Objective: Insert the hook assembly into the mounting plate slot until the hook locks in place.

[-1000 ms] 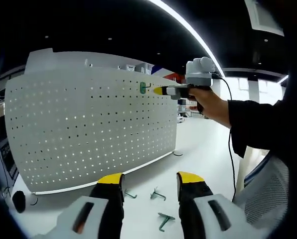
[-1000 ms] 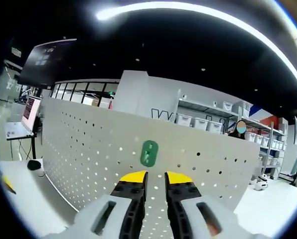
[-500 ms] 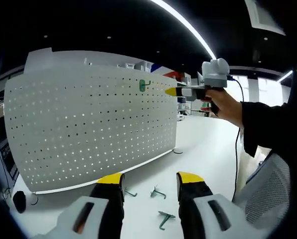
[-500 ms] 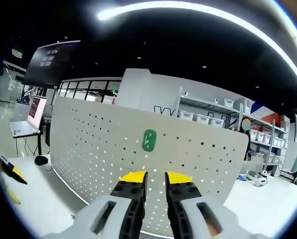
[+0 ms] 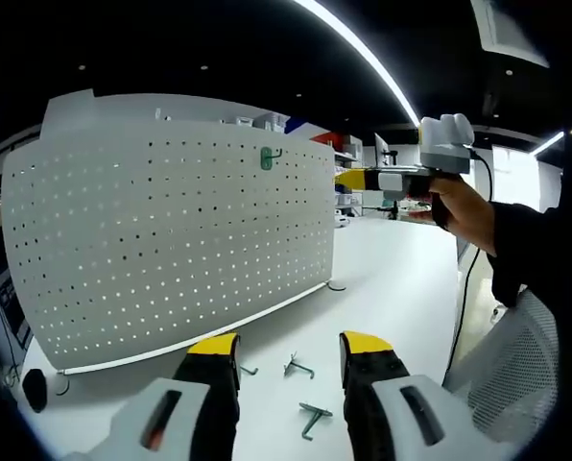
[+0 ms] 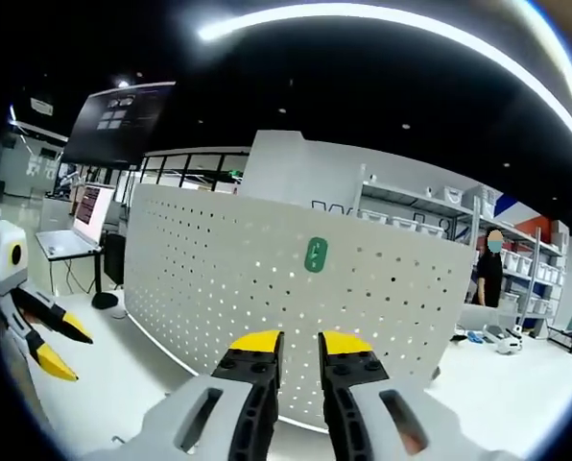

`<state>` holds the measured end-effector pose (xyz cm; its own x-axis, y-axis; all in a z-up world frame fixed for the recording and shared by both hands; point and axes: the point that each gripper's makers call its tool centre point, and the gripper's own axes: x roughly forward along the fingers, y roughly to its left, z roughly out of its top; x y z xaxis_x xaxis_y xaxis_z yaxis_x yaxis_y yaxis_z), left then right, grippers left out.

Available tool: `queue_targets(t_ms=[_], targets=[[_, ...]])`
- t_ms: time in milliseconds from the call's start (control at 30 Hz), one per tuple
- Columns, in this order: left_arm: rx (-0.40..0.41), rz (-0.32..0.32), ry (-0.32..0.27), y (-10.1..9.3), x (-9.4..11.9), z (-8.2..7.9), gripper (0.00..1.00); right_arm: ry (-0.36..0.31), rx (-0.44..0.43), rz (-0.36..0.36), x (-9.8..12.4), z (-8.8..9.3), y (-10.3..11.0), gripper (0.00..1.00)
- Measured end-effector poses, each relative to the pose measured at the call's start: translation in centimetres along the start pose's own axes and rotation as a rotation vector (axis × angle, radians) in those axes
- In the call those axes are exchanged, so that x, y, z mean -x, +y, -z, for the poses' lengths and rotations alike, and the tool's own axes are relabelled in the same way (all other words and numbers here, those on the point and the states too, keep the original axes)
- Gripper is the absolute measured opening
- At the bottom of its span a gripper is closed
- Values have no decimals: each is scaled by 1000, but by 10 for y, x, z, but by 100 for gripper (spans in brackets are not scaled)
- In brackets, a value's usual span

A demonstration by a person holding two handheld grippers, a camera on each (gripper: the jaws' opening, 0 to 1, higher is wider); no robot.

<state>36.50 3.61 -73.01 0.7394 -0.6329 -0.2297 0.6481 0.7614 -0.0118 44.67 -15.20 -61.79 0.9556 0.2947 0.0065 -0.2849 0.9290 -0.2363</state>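
Your right gripper (image 6: 298, 344) hangs empty, jaws slightly parted, well back from the green plastic hook (image 6: 316, 255) seated high on the white perforated metal board (image 6: 267, 307) straight ahead. It looks locked, though the view is small; check before reaching for the spare green hooks (image 5: 303, 368) lying just beyond your open left gripper (image 5: 291, 348).

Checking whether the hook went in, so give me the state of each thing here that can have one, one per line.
green hook: mounted high on the board, no gripper touching it
pegboard: standing upright on the table
loose hooks: lying flat on the table, unmounted
left gripper: open, empty
right gripper: jaws slightly apart, empty, clear of the board
laptop: open, screen lit
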Motion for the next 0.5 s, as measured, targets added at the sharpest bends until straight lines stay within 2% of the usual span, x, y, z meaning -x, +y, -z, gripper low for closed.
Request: queue_targets(t_ms=[200, 500], targets=[[8, 18, 11, -5, 0, -1, 43, 11, 12, -32, 20, 6, 13, 13], [-46, 55, 42, -9, 3, 1, 43, 34, -3, -75, 46, 19, 33, 14]])
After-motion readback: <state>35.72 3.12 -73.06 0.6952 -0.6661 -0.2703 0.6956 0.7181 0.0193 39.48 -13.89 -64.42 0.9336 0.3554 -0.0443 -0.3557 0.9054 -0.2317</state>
